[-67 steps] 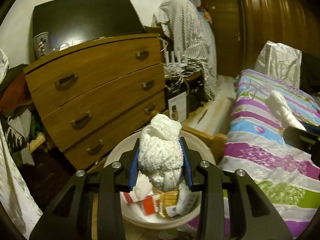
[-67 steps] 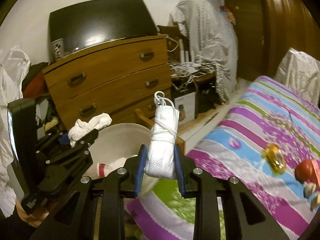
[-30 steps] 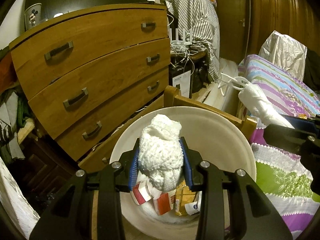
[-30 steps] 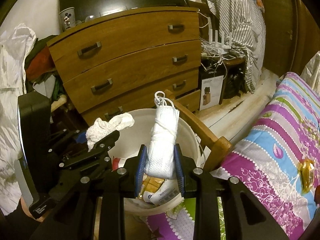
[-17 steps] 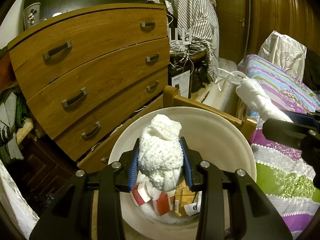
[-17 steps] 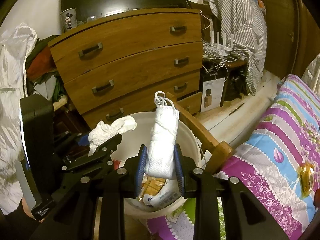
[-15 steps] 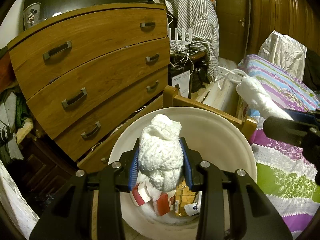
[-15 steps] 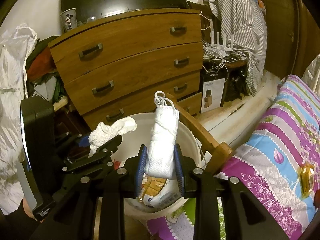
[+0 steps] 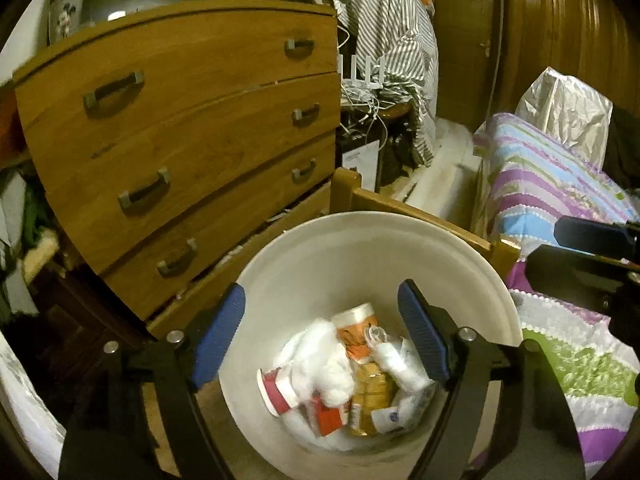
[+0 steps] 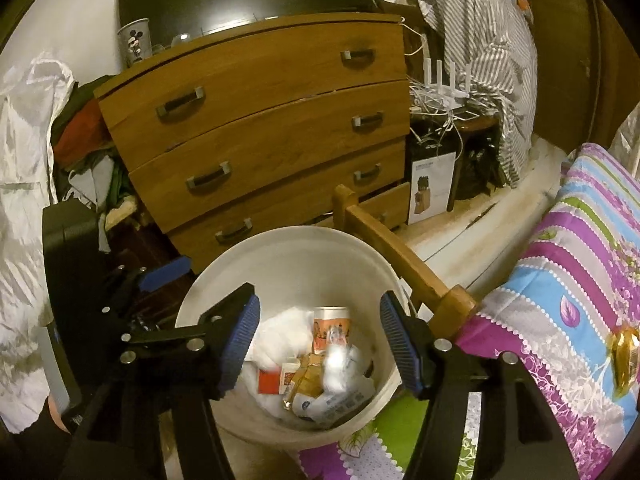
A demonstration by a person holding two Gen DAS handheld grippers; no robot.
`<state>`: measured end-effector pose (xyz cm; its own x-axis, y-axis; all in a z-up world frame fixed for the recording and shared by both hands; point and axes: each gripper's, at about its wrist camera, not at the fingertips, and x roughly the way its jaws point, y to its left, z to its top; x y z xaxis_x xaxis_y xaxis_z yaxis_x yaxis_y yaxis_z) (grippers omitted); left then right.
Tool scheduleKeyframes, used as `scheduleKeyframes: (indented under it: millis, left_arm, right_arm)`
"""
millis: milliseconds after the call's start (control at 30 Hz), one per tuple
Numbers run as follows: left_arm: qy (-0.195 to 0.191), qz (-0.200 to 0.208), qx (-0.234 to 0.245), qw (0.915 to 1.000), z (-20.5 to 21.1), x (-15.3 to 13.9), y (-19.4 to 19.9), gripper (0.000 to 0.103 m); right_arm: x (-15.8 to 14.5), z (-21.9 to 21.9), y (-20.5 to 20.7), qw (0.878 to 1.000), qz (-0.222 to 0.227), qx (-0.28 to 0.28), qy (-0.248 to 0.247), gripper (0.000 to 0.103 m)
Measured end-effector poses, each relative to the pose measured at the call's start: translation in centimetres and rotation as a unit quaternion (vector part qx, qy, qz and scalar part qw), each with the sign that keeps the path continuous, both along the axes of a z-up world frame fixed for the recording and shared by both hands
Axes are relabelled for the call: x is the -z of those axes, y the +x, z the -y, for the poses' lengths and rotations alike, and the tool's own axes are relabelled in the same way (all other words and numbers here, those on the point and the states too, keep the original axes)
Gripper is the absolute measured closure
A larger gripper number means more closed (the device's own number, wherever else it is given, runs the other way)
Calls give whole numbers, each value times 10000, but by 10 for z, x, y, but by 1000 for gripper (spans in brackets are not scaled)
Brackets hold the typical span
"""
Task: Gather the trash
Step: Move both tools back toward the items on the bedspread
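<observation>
Left gripper (image 9: pixel 320 328) and right gripper (image 10: pixel 318 336) both hovering over bin (image 9: pixel 360 236), tongs spread, gripping nothing. Drop step looking finished; next likely reaching for gold wrapper (image 10: pixel 624 354) on bed (image 10: pixel 580 264).

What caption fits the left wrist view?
Left gripper open above white bin of trash, beside wooden dresser.

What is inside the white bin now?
The white bin holds a pile of trash: white tissue wads, an orange-labelled cup, red cartons and wrappers. Whatever lies under the pile is covered.
</observation>
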<state>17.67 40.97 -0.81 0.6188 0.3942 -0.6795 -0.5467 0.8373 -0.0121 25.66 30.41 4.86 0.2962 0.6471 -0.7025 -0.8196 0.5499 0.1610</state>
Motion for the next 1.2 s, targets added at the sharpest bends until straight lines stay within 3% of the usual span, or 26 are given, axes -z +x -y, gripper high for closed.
scheduleKeyframes:
  millis: [167, 367, 433, 567, 733, 833, 933, 1067, 1133, 1200]
  left_arm:
    - [-396, 166, 8, 9991, -13, 2, -6, 28]
    - [-318, 234, -145, 9991, -4, -1, -11, 28]
    - [-234, 342, -169, 9990, 6, -8, -12, 28]
    - [83, 738, -73, 9972, 48, -30, -15, 27]
    - [140, 1147, 437, 9923, 114, -43, -8, 26]
    - [146, 1201, 1198, 9854, 169, -36, 11, 26]
    - [70, 972, 1797, 9789, 212, -21, 33, 26]
    - [-620, 390, 2732, 9592, 269, 5, 76, 26]
    - [-881, 134, 2963, 9509, 296, 17, 99, 26]
    - [-855, -6, 3084, 9474, 318, 24, 116, 26]
  right_arm:
    - [1, 7, 4, 10000, 1, 72, 48, 39]
    - [3, 25, 2, 9994, 184, 262, 139, 40]
    - [2, 38, -3, 9980, 425, 418, 209, 40]
    - [1, 88, -18, 9860, 1339, 953, 282, 40]
    - [14, 191, -28, 9575, 2131, 1927, 247, 39]
    - [25, 261, -24, 9420, 2202, 2529, 132, 39]
    - [45, 358, -11, 9230, 1849, 3374, -31, 37]
    - [71, 470, 6, 8945, 1261, 4290, 18, 37]
    - [86, 528, 19, 8807, 936, 4641, 134, 37]
    - [101, 567, 35, 8751, 718, 4783, 155, 37]
